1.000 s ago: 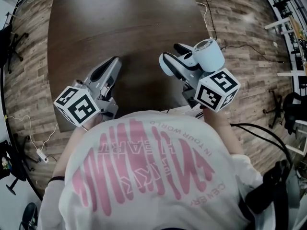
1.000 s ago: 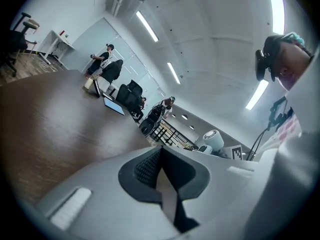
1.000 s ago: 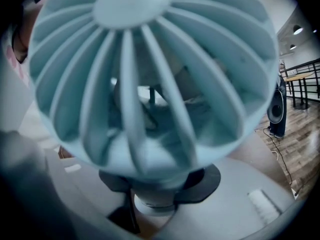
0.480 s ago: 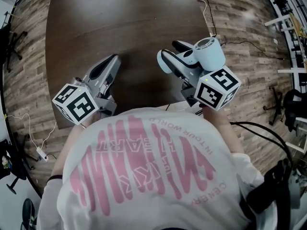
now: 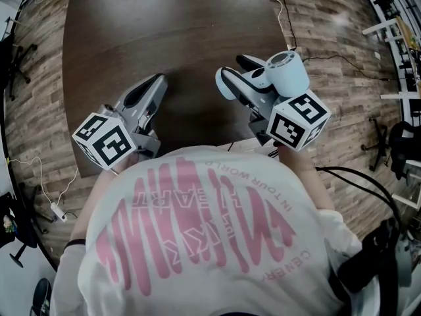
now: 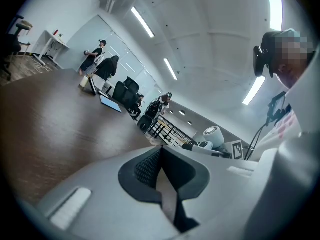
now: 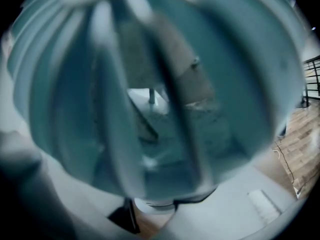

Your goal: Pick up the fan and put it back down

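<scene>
Right gripper [image 5: 233, 72] has its jaws partway open and clamped on the fan [image 5: 286, 74]. The fan rides in the gripper above the near right corner of the table [image 5: 164, 31], right next to that gripper's marker cube [image 5: 297, 120].

The fan is a stubby pale blue plastic drum with a darker round face on top. In the right gripper view its curved grille ribs [image 7: 115, 109] fill nearly everything, all blurry. A small white round bit of it sits low between the jaws.

Left gripper [image 5: 156, 83] is closed tight with nothing in it, its ribbed black pads [image 6: 145, 166] pressed together. It hangs over the table's near left side, well apart from the fan.

The table is smooth dark brown wood grain, and the floor [image 5: 329, 38] is lighter wood planks.
</scene>
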Tool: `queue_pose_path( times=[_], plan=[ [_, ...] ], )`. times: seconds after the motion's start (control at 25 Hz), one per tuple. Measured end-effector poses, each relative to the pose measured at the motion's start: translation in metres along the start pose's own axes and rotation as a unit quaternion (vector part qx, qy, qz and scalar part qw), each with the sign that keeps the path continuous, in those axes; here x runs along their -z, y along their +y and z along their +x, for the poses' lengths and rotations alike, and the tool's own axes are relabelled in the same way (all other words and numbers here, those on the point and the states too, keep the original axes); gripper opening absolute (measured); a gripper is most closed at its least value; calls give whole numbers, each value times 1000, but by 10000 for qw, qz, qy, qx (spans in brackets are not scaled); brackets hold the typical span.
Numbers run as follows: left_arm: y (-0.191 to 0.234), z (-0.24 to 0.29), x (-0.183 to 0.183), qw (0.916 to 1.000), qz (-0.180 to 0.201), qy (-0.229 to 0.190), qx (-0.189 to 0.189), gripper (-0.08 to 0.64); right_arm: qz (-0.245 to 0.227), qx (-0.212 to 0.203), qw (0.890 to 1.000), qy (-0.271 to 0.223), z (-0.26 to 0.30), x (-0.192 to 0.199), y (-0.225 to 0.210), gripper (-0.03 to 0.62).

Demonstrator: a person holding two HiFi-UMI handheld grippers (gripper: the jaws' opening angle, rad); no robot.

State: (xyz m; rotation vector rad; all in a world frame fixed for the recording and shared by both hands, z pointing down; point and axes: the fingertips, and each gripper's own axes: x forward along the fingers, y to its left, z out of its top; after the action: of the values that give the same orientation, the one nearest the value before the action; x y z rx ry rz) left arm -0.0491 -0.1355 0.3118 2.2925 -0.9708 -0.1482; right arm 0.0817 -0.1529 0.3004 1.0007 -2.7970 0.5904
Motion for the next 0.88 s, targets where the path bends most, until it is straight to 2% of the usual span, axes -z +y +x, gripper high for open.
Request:
queue_pose_path(
  times=[0.6, 0.88],
  plan=[
    [0, -4, 3, 10000, 6, 23, -90, 17, -1, -102, 9999, 44, 4, 1, 3, 206],
    [-5, -2, 5, 9999, 67, 90, 38, 16, 26, -108, 9999, 58, 3, 1, 3, 206]
  ],
)
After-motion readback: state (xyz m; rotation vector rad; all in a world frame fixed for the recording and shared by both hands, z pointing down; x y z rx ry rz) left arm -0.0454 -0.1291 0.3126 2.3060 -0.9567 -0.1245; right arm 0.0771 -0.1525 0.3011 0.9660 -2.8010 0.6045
